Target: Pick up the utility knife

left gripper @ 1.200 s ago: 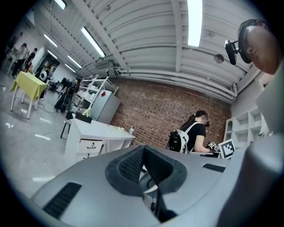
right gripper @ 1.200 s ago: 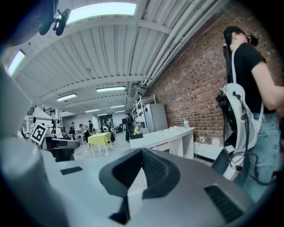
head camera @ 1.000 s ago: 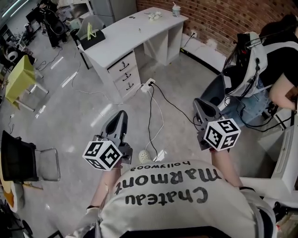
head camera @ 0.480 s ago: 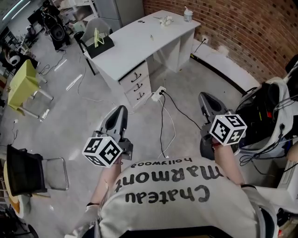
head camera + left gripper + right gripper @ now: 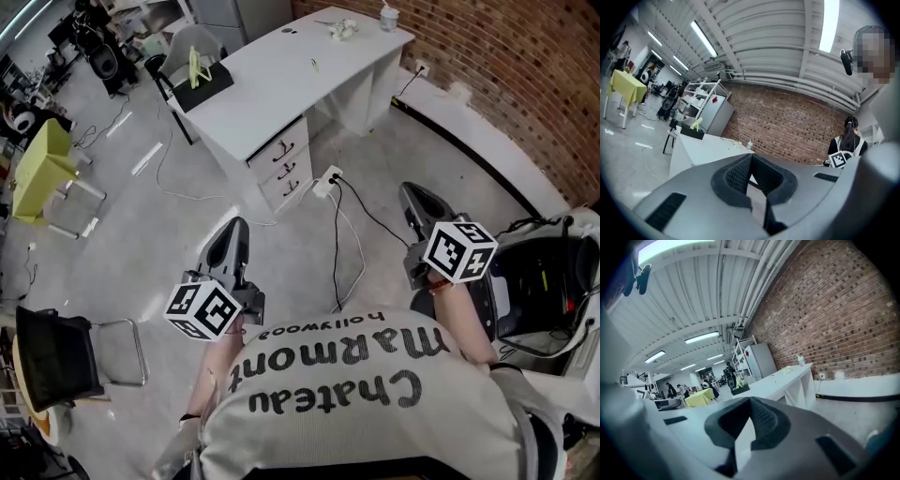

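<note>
Floor (image 5: 141, 234): grey, polished, glossy, likely concrete. Wall (image 5: 525, 66): rough red brick. Desk (image 5: 281, 75): white, smooth, matt. Shirt (image 5: 375, 412): pale knit cloth. Shells of left gripper (image 5: 234, 232), right gripper (image 5: 413, 195): grey matt plastic; pads (image 5: 738, 173) black, ribbed.

Bright, even light from ceiling tubes (image 5: 704, 40) at eleven o'clock; my gripper views bend and darken at edges

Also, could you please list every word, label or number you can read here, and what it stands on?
"Chateau Marmont": on the person's shirt, upside down in the head view.
"Hollywood": smaller, on the same shirt.
Left cube and right cube: square marker patterns only, no words.
White desk: items too small to read.
</note>
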Motion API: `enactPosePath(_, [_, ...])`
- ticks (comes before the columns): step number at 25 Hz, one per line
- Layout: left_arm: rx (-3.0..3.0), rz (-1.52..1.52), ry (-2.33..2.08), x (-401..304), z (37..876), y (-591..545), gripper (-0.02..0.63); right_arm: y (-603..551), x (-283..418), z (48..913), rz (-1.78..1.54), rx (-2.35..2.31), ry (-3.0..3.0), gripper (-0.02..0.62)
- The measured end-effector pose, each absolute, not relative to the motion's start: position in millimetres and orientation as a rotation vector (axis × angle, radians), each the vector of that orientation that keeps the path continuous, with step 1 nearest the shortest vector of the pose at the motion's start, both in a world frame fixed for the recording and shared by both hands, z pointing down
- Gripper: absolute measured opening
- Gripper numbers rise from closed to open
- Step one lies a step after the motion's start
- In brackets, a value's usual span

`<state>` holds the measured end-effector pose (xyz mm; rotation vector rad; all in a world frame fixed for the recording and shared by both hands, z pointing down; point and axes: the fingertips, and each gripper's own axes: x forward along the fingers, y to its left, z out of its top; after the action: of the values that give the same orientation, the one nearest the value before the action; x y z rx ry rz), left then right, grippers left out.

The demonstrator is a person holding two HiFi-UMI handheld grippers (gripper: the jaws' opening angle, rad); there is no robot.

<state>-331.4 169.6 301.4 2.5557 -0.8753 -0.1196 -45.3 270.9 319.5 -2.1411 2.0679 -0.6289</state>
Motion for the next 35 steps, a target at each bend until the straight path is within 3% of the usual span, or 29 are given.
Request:
enactPosePath(12, [2.436, -0.103, -0.933, -305, 327, 96, 0.002, 189, -12, 356, -0.811, -2.107, 2.099, 0.003])
enactPosePath(27, [2.464, -0.163, -0.990, -203, 305, -9, 0.002, 67, 96, 342, -0.763, -2.048, 2.143, 0.003])
enactPosePath(35, [2.444, -0.100, -1.017, -160, 332, -34, 0.002, 29, 137, 361, -0.765, -2.037, 2.145, 0.003])
